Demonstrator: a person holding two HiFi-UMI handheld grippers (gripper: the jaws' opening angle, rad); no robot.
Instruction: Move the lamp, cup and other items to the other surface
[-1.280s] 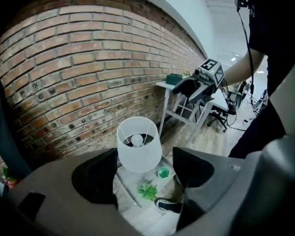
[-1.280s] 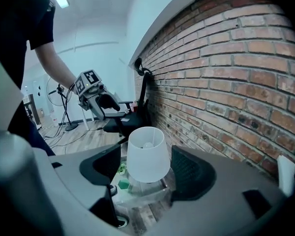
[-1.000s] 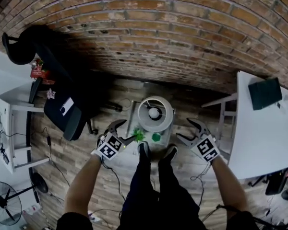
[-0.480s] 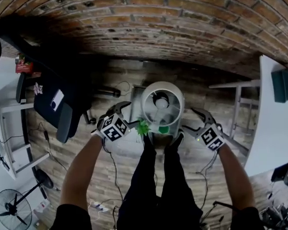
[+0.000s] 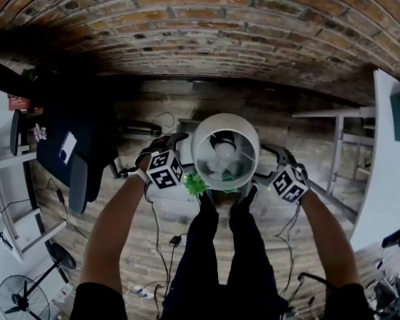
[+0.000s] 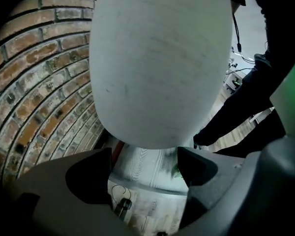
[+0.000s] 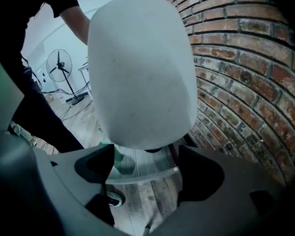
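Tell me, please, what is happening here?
A person holds a two-jaw gripper in each hand. The left gripper and the right gripper flank the white lamp with a round shade on a small pale wood-grain table. Both pairs of jaws have just been opening and stand apart with nothing between them. The lamp is not yet gripped.

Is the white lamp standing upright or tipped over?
Upright. From above, the white round-shaded lamp shows its shade's open top as a full circle, and both gripper views show its sides vertical.
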